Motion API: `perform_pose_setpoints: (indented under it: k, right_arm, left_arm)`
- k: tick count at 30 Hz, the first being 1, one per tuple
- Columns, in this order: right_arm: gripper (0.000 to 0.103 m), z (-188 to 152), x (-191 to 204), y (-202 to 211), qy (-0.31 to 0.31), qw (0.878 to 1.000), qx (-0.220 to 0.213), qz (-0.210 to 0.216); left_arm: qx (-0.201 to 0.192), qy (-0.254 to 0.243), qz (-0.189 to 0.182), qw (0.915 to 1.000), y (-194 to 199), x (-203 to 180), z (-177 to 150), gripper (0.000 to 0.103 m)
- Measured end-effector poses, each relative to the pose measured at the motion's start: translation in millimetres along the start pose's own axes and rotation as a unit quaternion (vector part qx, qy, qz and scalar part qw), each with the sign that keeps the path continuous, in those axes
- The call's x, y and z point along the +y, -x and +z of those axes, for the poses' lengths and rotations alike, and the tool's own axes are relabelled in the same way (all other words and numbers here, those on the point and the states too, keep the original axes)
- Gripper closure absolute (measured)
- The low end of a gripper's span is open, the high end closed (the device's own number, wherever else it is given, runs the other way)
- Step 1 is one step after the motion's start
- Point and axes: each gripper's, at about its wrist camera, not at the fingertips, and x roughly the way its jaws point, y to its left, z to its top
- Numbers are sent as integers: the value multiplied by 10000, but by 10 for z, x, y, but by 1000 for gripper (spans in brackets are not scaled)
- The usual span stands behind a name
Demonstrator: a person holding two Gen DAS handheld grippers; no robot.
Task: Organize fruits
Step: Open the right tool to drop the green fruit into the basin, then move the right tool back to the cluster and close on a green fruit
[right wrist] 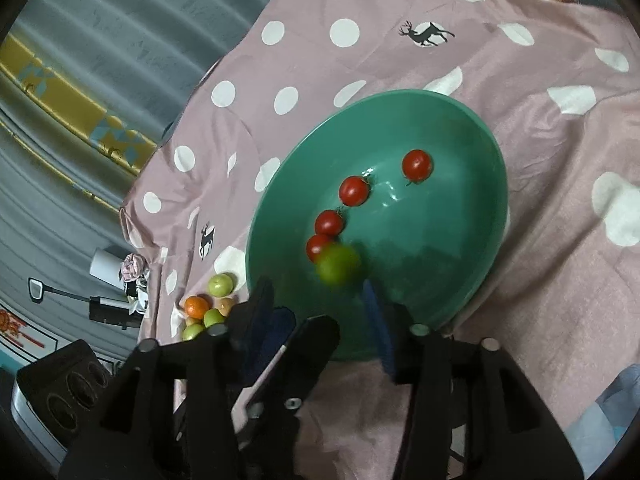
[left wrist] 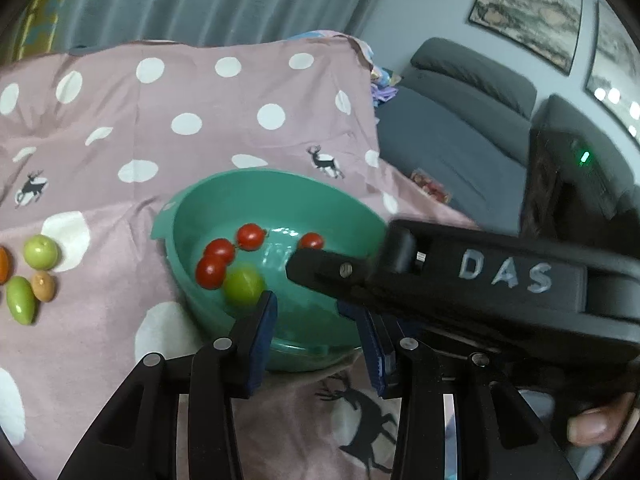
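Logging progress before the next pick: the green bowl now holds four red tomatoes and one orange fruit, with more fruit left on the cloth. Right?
Not quite. The fifth fruit in the green bowl is a green fruit, not an orange one, lying beside the four red tomatoes. The right wrist view shows it. More fruit does remain on the cloth.

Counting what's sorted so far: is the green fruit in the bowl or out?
In. The green fruit is blurred inside the teal bowl, beside four cherry tomatoes, beyond the left gripper's open fingers.

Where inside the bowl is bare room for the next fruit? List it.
Bare: the green bowl floor right of the cherry tomatoes, toward its right wall. Crowded: the left side, where tomatoes line up beside the green fruit.
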Motion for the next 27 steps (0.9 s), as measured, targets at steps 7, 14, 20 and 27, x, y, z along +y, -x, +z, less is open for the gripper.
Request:
perform_pose_setpoints:
  k: [7,14,20,27]
  right_arm:
    - [8,2,158,144,294,9983,-214,-445]
    - [0,-62,299,230,749,9856,-249,-1493]
    - [0,-178,418,33,1175,9738,-76,-1944]
    - [0,-368,710,-143,1421,9765,48,-1618]
  left_arm:
    - [-158,17,799,9967,142,64,18,8]
    - [-463,236,1680,9844,466,326,27,5]
    - [-655,-346,3023,9503,706,444,-60,4]
    - [-342,-687,3605,9296,870,736,-156,4]
